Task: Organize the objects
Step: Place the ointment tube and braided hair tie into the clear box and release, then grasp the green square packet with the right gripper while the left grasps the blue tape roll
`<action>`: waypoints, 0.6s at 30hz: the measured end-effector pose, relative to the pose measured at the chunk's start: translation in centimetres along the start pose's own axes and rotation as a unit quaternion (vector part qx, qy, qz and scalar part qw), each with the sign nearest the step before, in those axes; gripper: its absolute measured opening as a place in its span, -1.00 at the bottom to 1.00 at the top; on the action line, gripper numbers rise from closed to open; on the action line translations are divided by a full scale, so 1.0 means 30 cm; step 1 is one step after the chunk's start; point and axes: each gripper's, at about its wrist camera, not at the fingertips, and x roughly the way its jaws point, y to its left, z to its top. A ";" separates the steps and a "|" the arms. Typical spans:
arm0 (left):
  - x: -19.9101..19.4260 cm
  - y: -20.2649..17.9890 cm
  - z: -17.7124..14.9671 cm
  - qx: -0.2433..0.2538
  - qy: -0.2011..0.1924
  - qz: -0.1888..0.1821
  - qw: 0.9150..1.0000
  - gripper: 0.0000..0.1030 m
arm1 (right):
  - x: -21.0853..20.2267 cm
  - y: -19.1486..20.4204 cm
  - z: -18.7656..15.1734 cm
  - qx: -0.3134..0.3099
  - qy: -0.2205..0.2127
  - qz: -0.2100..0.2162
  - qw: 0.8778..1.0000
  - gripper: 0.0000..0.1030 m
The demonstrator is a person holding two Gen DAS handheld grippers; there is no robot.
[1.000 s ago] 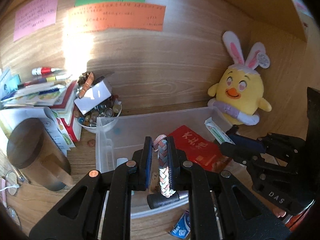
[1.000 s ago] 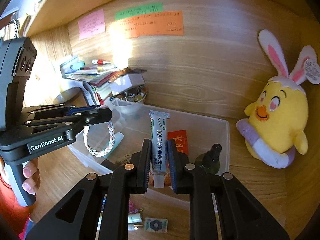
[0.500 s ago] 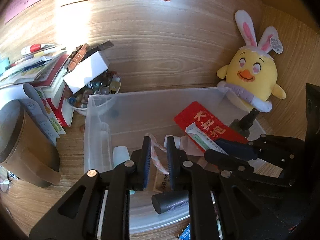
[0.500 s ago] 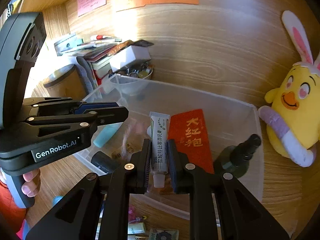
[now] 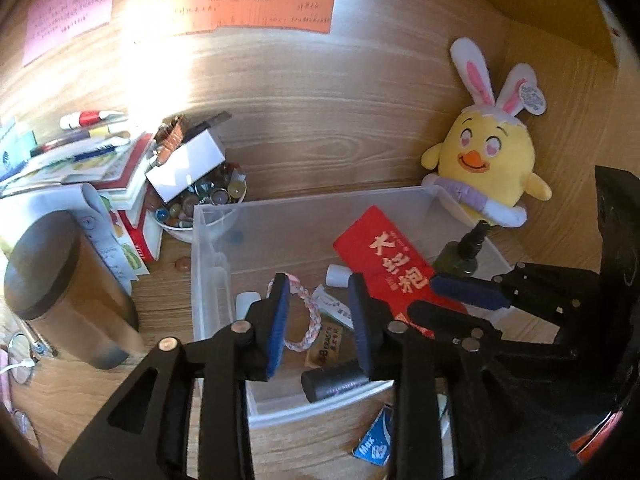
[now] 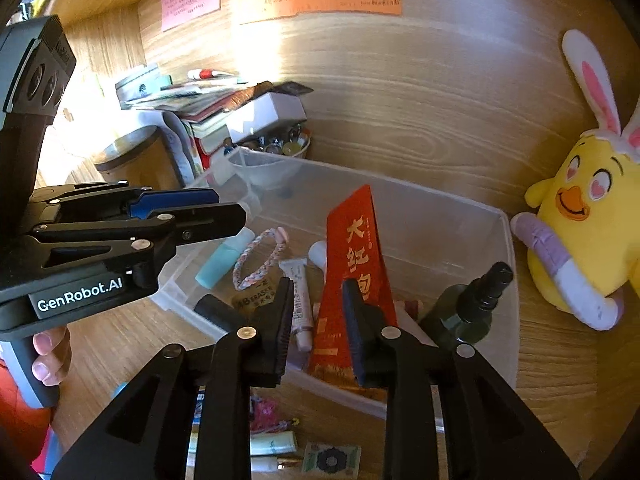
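Braided bracelet (image 5: 306, 320) lies flat in the clear bin (image 5: 208, 264), directly below the left hand-held gripper (image 5: 320, 320); right hand-held gripper (image 6: 318, 320) nearby. Both gape wide, empty.

Wooden desk (image 5: 160, 280) with a wood back panel. Directly on it: clear plastic bin (image 5: 212, 216) in the middle, yellow chick plush (image 5: 492, 160) just right of the bin's far corner, white bowl of beads (image 5: 188, 228) touching its far-left corner, stack of books (image 5: 100, 160) and brown lidded jar (image 5: 60, 280) further left. Small packets (image 6: 332, 458) lie in front of the bin.
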 end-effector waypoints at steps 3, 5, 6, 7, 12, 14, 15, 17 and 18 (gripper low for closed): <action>-0.043 -0.006 -0.013 0.008 -0.013 0.008 1.000 -0.13 | -0.040 0.006 -0.008 -0.003 -0.008 0.002 1.000 -0.44; -0.072 -0.011 -0.023 0.013 -0.022 0.014 1.000 0.00 | -0.062 0.012 -0.015 -0.005 -0.012 -0.001 1.000 -0.35; -0.083 -0.012 -0.029 0.016 -0.025 0.015 0.999 0.04 | -0.075 0.015 -0.021 -0.007 -0.015 -0.002 1.000 -0.33; -0.096 -0.012 -0.036 0.018 -0.028 0.017 0.999 0.11 | -0.089 0.017 -0.027 -0.008 -0.017 -0.003 1.000 -0.29; -0.150 -0.020 -0.082 0.029 -0.038 0.032 0.998 0.34 | -0.142 0.026 -0.060 -0.012 -0.027 -0.010 1.000 -0.07; -0.167 -0.024 -0.103 0.034 -0.038 0.034 0.998 0.40 | -0.166 0.028 -0.078 -0.011 -0.032 -0.015 0.999 0.04; -0.172 -0.027 -0.112 0.036 -0.037 0.034 0.998 0.41 | -0.175 0.030 -0.085 -0.011 -0.034 -0.017 0.999 0.05; -0.183 -0.031 -0.136 0.041 -0.035 0.035 0.998 0.48 | -0.196 0.032 -0.102 -0.011 -0.036 -0.022 0.999 0.08; -0.188 -0.032 -0.149 0.043 -0.033 0.035 0.998 0.49 | -0.203 0.033 -0.112 -0.011 -0.037 -0.024 0.999 0.09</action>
